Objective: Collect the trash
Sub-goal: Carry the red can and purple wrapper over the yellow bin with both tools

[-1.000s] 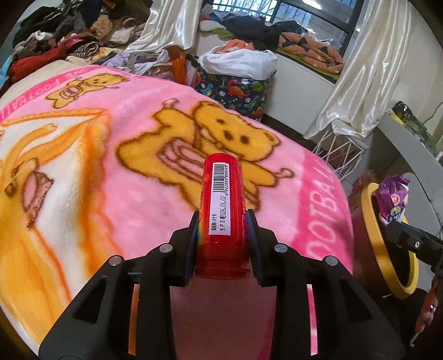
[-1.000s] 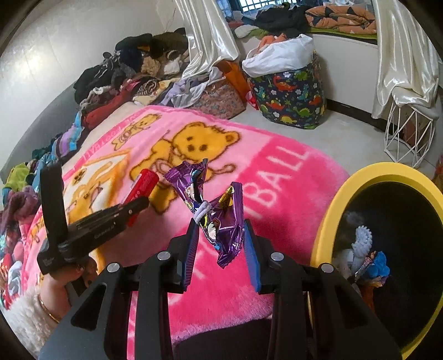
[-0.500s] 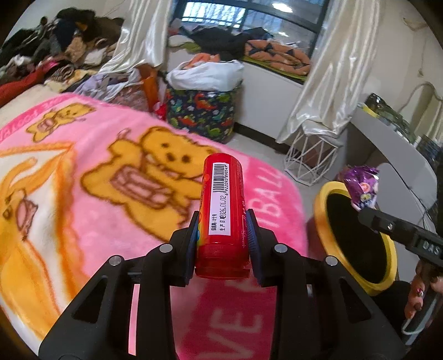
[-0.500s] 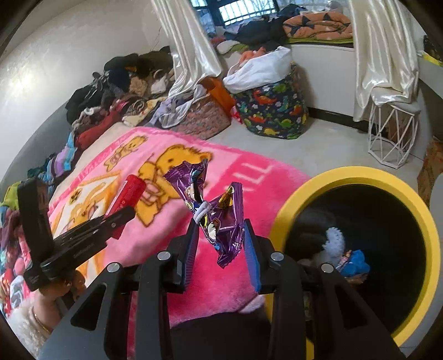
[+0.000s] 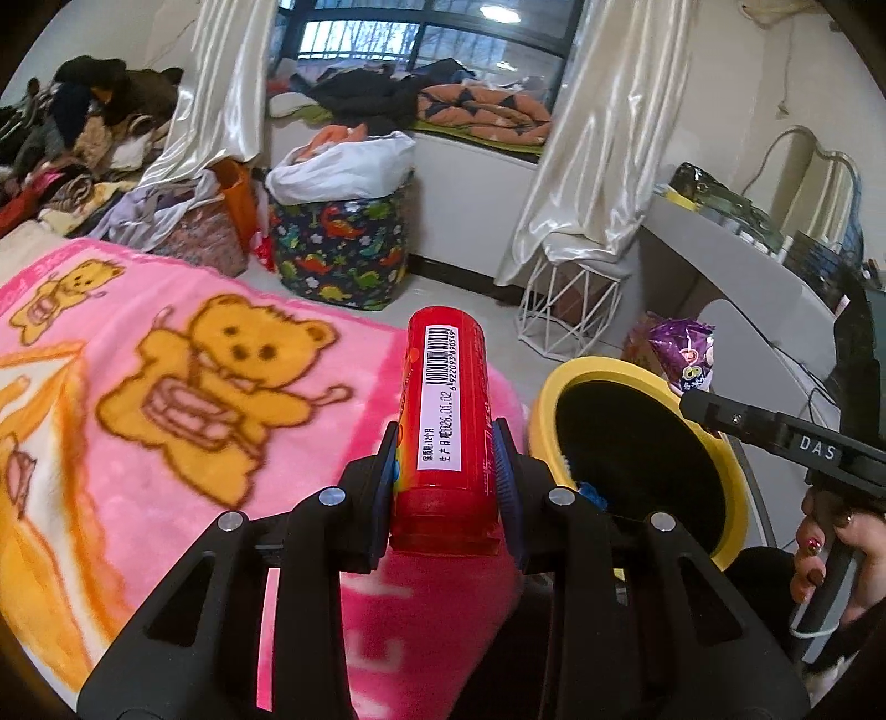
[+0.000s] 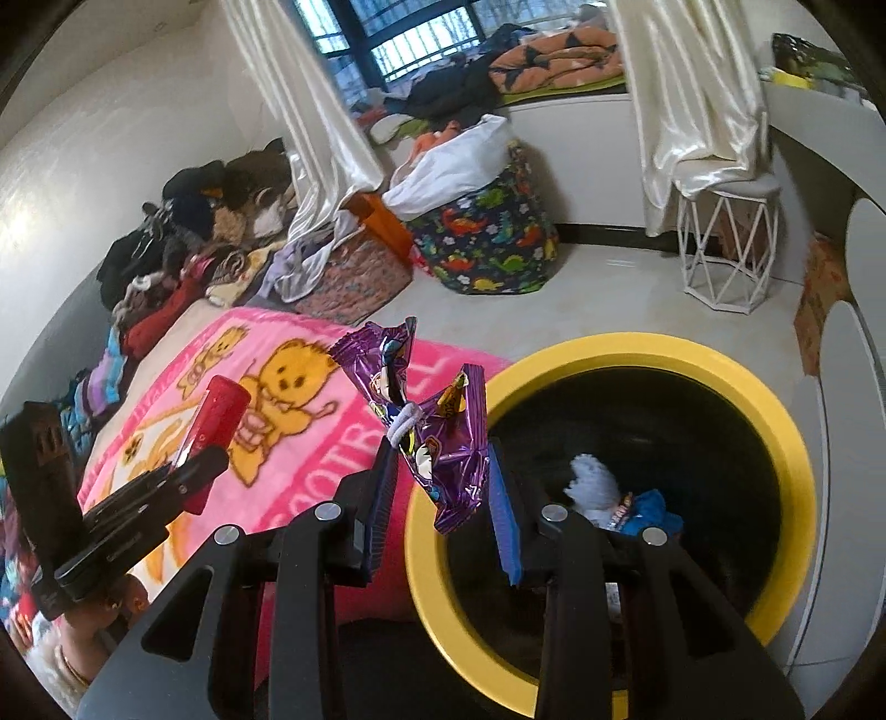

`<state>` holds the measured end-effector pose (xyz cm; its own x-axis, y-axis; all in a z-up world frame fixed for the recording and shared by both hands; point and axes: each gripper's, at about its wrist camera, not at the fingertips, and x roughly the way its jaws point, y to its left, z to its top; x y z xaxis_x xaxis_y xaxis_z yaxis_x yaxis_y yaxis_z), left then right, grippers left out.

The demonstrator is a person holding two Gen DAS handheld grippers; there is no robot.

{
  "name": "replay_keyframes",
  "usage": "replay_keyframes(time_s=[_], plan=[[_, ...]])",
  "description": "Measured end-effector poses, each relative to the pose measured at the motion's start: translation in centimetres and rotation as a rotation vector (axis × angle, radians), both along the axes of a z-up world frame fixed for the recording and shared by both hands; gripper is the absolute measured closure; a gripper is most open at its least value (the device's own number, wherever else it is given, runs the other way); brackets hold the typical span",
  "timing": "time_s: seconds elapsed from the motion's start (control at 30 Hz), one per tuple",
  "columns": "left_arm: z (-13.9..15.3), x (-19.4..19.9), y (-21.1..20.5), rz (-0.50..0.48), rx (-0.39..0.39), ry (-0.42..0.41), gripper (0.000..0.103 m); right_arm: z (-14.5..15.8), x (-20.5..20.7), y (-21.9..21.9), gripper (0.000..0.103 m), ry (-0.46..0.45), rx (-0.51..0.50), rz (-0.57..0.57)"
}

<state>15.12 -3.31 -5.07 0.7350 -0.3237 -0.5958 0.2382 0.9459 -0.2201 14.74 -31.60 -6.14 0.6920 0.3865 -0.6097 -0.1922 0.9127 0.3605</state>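
Left wrist view: left gripper (image 5: 447, 459) clamped on a red tube (image 5: 446, 426), barcode label up, held over a pink blanket (image 5: 166, 387). Yellow-rimmed bin (image 5: 637, 459) to its right; the purple wrapper (image 5: 684, 354) shows above the bin's far rim.

Right wrist view: right gripper (image 6: 443, 482) pinching the wrapper (image 6: 437, 426), crumpled, tied with a white band, at the bin's (image 6: 792, 454) near-left rim. White and blue scraps (image 6: 620, 498) lie in the bin. Tube (image 6: 216, 421) at left, over the blanket (image 6: 326, 454).

A lived-in bedroom — bear-print blanket (image 5: 166, 387), heaped clothes (image 6: 183, 243), curtained window (image 5: 432, 44).
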Motion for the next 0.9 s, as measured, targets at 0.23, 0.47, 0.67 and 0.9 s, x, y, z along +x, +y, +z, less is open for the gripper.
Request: replay_keyframes(time_s=[0.23, 0.47, 0.67, 0.9], plan=[[0.2, -0.3, -2.4, -0.060, 0.009, -0.006, 0.078, -0.3, -0.6, -2.2, 0.073, 0.001, -0.011, -0.057], [0.4, -0.7, -5.0, -0.121, 0.026, -0.014, 0.078, -0.5, -1.1, -4.7, 0.072, 0.007, -0.002, -0.122], [0.6, -0.9, -7.3, -0.173, 0.042, -0.019, 0.078, -0.7, -1.7, -6.4, 0.072, 0.013, 0.011, -0.174], [0.4, -1.1, -10.0, -0.241, 0.069, -0.020, 0.078, -1.1, -2.0, -8.2, 0.071, 0.021, 0.035, -0.217]])
